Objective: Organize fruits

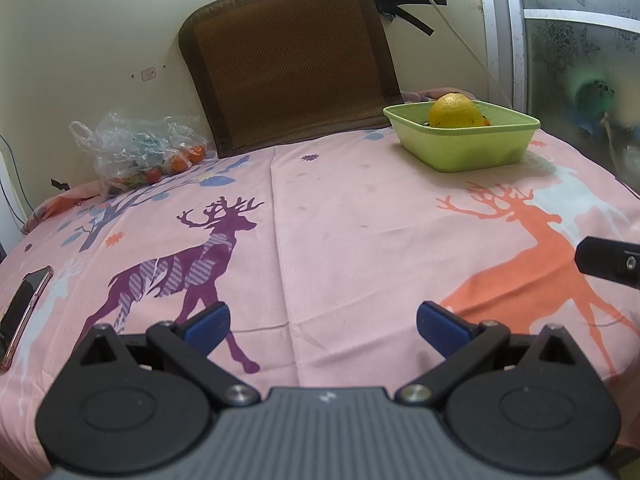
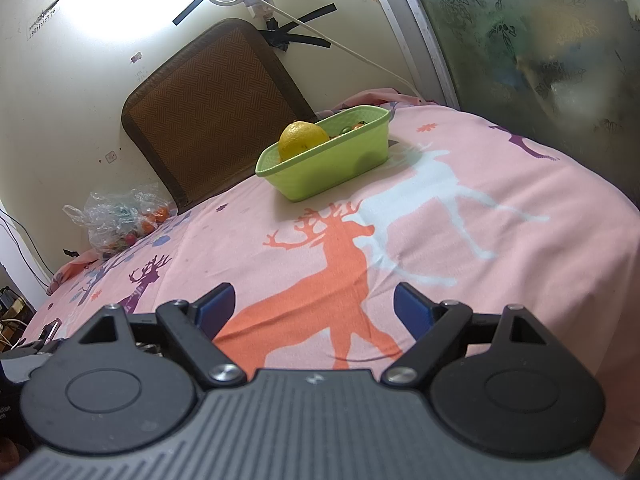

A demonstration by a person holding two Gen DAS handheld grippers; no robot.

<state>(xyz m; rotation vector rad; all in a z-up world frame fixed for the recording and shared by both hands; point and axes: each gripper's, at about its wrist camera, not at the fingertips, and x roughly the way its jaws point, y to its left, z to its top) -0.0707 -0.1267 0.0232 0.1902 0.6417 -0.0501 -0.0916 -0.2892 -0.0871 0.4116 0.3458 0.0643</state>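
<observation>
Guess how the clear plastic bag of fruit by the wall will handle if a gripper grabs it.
The crumpled clear plastic bag looks thin and floppy, so it will probably sag and deform rather than lift as one piece. The small round orange and red fruits inside may shift or roll out. The glossy film could slip between fingers; its loop handle seems the safer hold.

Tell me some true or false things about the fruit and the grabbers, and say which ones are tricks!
1. A big yellow fruit sits in the green basket. True.
2. The left gripper is squeezing a fruit. False: its jaws are wide open with nothing between them.
3. A clear plastic bag with small orange and red fruits lies by the wall. True.
4. The green basket is upside down. False: it stands open side up on the pink deer cloth.
5. The right gripper is open and empty. True.
</observation>
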